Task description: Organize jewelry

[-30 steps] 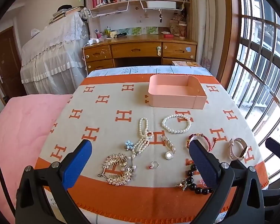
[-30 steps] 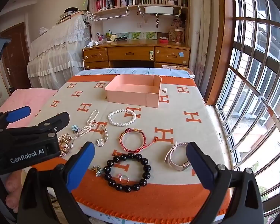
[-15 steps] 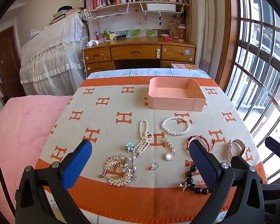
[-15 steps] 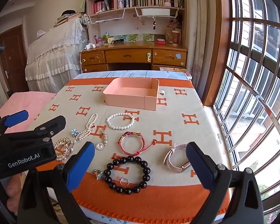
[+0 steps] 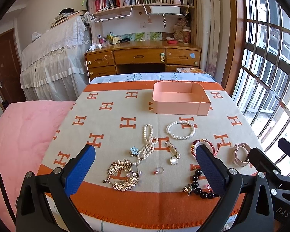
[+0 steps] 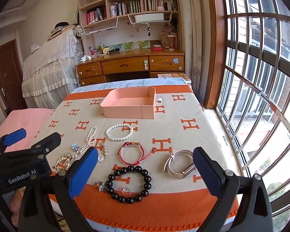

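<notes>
Both tools, left tool [image 5: 145,171] and right tool [image 6: 145,171], hover spread wide and empty over the orange-and-beige blanket [image 5: 110,119], likely choosing a first piece. The loose jewellery lies scattered before the empty pink rectangular tray [image 5: 180,101], including the black bead bracelet [image 6: 128,183].

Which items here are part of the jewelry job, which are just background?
Job: pink tray, pearl bracelet, red cord bracelet, black bead bracelet, ring, watch, gold hair comb, both open grippers.
Background: desk, bookshelf, window bars.
</notes>
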A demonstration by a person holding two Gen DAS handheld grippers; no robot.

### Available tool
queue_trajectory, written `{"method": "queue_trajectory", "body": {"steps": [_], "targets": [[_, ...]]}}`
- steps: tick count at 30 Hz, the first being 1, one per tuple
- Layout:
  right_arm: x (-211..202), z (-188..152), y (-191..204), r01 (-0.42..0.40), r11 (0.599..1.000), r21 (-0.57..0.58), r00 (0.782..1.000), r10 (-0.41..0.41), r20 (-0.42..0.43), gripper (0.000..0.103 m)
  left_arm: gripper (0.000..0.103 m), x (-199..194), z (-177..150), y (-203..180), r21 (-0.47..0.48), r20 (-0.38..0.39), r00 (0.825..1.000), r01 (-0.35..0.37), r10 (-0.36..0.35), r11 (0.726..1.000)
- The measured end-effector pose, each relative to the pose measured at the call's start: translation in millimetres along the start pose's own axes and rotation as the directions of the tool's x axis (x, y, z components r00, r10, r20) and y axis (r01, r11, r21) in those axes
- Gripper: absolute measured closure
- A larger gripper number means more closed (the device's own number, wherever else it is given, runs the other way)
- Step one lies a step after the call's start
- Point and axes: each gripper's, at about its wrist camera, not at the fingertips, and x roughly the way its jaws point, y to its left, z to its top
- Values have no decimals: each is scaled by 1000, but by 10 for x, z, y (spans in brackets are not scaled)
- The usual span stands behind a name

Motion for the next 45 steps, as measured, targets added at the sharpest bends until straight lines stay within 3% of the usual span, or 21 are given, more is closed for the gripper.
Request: {"method": "queue_trajectory", "body": {"steps": [45], "targets": [[-34,-12,63,-11,1000,-16,1000,12,16,4,1,-40,-51,-30,7,18,1000,4,-4,1000]]}}
